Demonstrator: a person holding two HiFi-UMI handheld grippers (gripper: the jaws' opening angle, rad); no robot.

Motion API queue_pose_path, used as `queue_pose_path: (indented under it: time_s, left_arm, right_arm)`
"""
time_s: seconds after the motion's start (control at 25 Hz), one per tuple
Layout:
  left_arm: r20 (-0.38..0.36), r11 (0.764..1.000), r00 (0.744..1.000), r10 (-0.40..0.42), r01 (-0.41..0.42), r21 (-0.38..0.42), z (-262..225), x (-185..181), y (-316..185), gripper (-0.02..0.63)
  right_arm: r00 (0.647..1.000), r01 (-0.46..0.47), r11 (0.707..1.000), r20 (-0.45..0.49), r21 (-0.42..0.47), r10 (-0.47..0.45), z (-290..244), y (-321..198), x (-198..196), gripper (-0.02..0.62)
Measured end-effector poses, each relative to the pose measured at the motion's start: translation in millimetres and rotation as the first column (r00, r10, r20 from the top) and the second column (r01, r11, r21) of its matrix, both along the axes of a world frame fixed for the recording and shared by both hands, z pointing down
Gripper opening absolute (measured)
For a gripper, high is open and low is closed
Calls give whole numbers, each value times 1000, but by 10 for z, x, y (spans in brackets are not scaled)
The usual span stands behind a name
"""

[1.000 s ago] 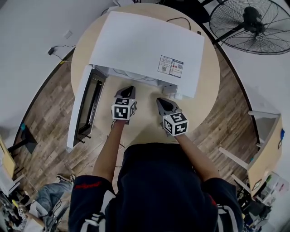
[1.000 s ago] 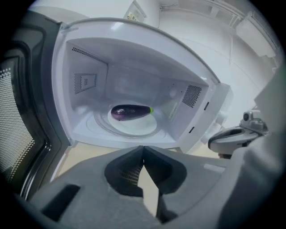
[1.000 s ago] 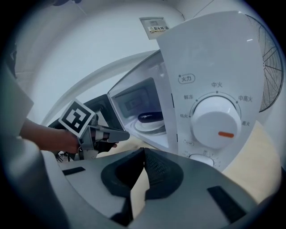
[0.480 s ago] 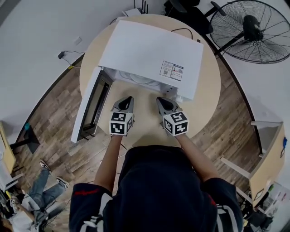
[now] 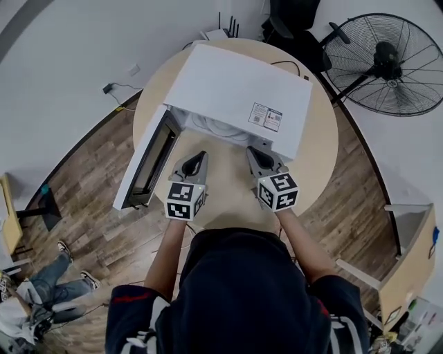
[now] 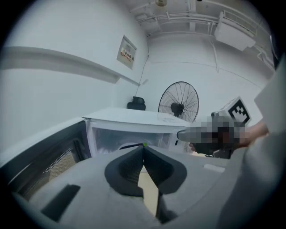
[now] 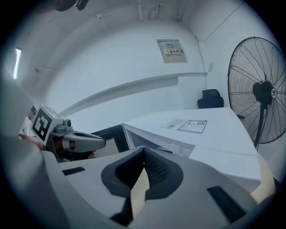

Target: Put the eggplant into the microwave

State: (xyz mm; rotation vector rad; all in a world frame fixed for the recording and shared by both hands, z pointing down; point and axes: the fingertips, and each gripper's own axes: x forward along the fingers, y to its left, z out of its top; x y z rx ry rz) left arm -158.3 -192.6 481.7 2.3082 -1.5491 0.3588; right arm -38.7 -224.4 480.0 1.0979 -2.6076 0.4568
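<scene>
The white microwave (image 5: 242, 90) stands on the round table (image 5: 228, 187) with its door (image 5: 149, 162) swung open to the left. Both grippers hang side by side in front of the cavity, above the table. The tips of my left gripper (image 5: 201, 155) meet, so it is shut and empty; in the left gripper view (image 6: 144, 147) a thin dark sliver with a green tip (image 6: 134, 145) peeks over those tips inside the cavity, too hidden to tell if it is the eggplant. My right gripper (image 5: 252, 150) (image 7: 144, 150) is shut on nothing.
A large standing fan (image 5: 387, 62) is at the back right of the table, with a dark chair (image 5: 291, 21) behind the table. A person's legs (image 5: 48, 290) show on the wooden floor at lower left. White walls curve round the left side.
Both grippers have risen and drawn back a little from the microwave's opening toward my body. They stay shut. The microwave door stays open.
</scene>
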Motion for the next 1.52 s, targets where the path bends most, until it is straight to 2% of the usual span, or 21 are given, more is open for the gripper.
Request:
queue_pose_path:
  time_s: [0.36, 0.56, 0.8, 1.12, 1.52]
  left_arm:
    - [-47, 993, 998, -52, 57, 105, -557, -50, 111, 15]
    - [-21, 982, 998, -65, 68, 178, -865, -78, 199, 15]
    - [6, 968, 998, -69, 66, 243, -1163, -61, 296, 15]
    - [-35, 964, 996, -80, 86, 252, -1229, -48, 325, 15]
    - [-23, 962, 997, -78, 81, 259, -1254, -5, 361, 15]
  right_arm:
    - [996, 30, 992, 79, 126, -40, -776, 86, -27, 12]
    - [991, 39, 980, 120, 193, -63, -1167, 134, -22, 12]
    - [988, 37, 972, 135, 233, -70, -1359, 230, 22, 12]
    - [985, 25, 972, 160, 232, -64, -1411, 268, 39, 12]
    - [985, 26, 972, 162, 235, -66, -1409, 276, 37, 11]
